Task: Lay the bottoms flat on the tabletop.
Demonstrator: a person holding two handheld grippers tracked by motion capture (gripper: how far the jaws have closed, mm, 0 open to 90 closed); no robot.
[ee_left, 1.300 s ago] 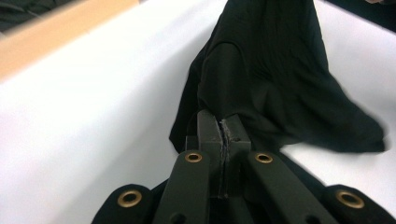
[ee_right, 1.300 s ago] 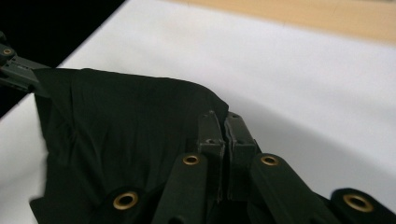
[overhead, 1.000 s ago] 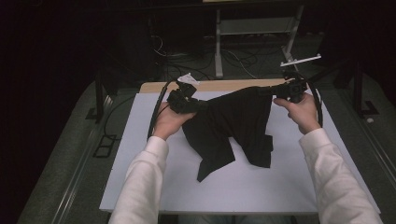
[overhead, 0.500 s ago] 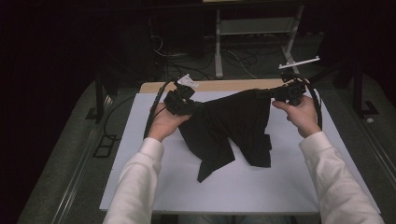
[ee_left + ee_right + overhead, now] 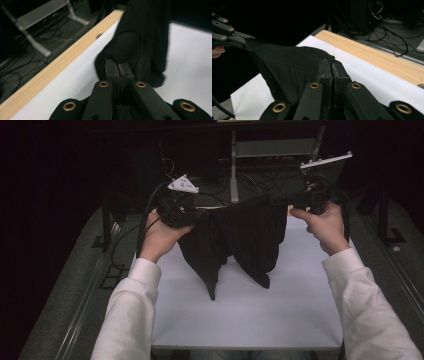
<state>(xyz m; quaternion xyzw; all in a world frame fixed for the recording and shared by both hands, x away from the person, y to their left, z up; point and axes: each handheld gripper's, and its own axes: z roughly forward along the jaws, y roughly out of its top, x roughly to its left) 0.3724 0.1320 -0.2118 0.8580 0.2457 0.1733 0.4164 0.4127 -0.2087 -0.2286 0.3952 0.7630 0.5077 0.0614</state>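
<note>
A black garment [image 5: 245, 235] hangs stretched between my two grippers above the white table top [image 5: 280, 310], its lower points dangling just over the surface. My left gripper [image 5: 202, 214] is shut on the cloth's left upper edge; in the left gripper view the jaws pinch the black cloth [image 5: 140, 42] at the left gripper [image 5: 119, 65]. My right gripper [image 5: 280, 200] is shut on the right upper edge; in the right gripper view the right gripper [image 5: 332, 63] clamps the black cloth [image 5: 287, 65], and the other gripper [image 5: 242, 42] shows at the far left holding the opposite corner.
A wooden strip [image 5: 50, 72] runs along the table's far edge. Behind it stand a metal frame [image 5: 235, 165] and loose cables [image 5: 387, 32] on a dark floor. Grey rails [image 5: 85, 290] flank the table on the left.
Both hands have risen, lifting the black garment off the table so that it now hangs in the air between the grippers. The grips look unchanged.
</note>
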